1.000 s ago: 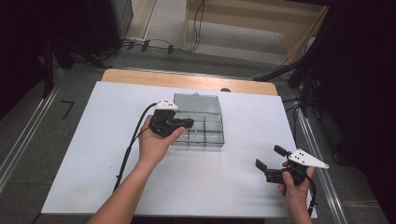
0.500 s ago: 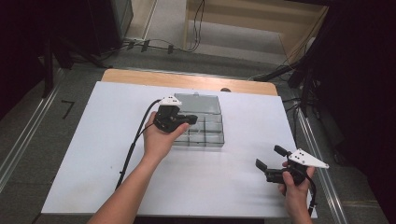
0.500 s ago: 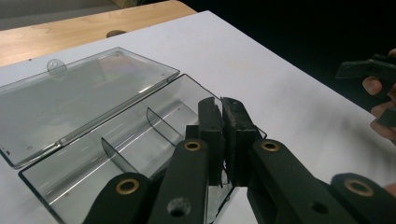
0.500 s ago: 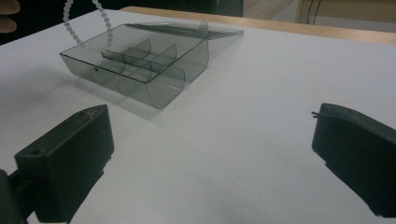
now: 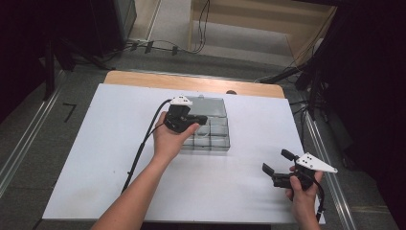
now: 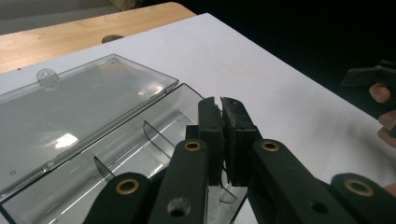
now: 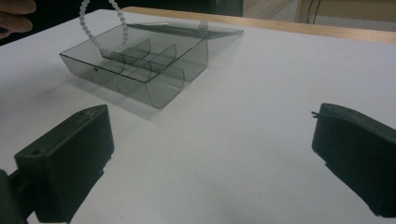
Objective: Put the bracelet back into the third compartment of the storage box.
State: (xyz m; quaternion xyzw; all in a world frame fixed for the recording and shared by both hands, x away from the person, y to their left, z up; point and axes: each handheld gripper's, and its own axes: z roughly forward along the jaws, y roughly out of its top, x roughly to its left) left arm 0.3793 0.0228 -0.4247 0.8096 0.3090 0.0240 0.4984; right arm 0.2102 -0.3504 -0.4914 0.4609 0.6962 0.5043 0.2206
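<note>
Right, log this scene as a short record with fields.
surface: white table
container: smoky clear plastic compartment box, on the table, no contents visible
lid: hinged clear lid, open, lying flat behind the box
beads: white bead loop, hanging over the box, its top cut off by the frame
left tongs: shut, above the box
right tongs: open, holding nothing, apart from the box

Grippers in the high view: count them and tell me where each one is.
2. The left gripper is above the open clear box, jaws shut on a bead loop. The right gripper is open, at the near right corner of the table.
</note>
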